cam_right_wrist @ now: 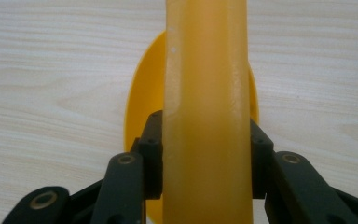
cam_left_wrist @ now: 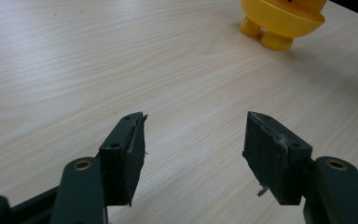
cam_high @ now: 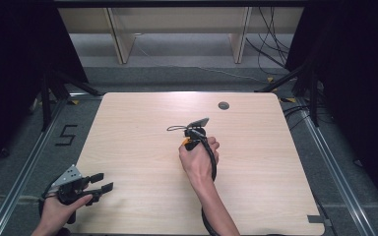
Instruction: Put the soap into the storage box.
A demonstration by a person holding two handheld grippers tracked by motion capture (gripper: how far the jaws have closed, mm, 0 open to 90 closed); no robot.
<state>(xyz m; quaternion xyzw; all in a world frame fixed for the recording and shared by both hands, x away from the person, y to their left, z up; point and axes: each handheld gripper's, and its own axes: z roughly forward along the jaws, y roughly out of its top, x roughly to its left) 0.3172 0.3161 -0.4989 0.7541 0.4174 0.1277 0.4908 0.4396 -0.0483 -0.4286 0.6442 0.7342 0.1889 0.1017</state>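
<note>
Two grippers are at work over the wooden table [cam_high: 142, 147]. The right gripper [cam_right_wrist: 205, 154], near the table's middle, pinches a yellow toy [cam_right_wrist: 207, 93] by its upright part, probably to steady or lift it. The left gripper [cam_left_wrist: 193, 154] waits spread wide at the near left corner, holding nothing.

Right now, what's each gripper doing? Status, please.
Left gripper open, idle at table edge. Right gripper shut on yellow toy. Nothing in the way.
</note>
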